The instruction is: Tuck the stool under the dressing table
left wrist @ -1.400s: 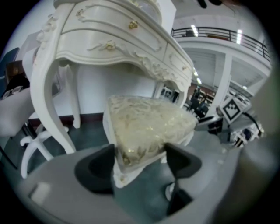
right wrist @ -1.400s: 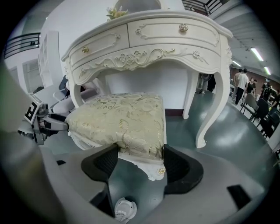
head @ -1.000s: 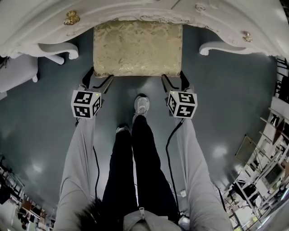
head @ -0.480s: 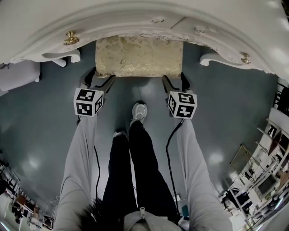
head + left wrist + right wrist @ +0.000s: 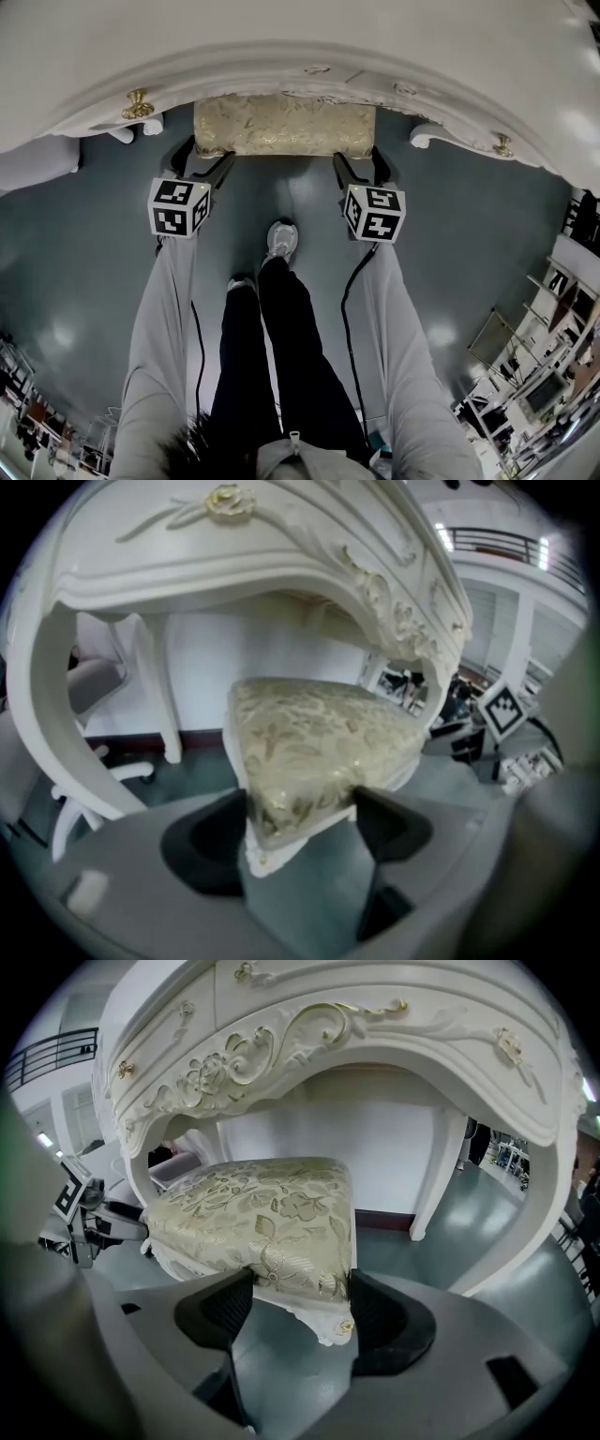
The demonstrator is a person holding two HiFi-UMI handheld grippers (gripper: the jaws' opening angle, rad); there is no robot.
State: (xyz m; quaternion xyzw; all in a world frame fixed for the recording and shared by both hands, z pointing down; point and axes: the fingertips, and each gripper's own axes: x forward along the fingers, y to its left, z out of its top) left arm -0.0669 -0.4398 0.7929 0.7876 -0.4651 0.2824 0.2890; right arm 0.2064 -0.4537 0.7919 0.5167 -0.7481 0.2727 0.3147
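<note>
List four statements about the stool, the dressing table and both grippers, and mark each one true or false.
1. The left gripper has a front corner of the stool between its jaws. True.
2. The right gripper hangs empty, clear of the stool. False: its jaws clasp the stool's other front corner.
3. The stool sits partly beneath the dressing table. True.
4. The stool is upholstered in plain red. False: its fabric is pale gold with a floral pattern.
</note>
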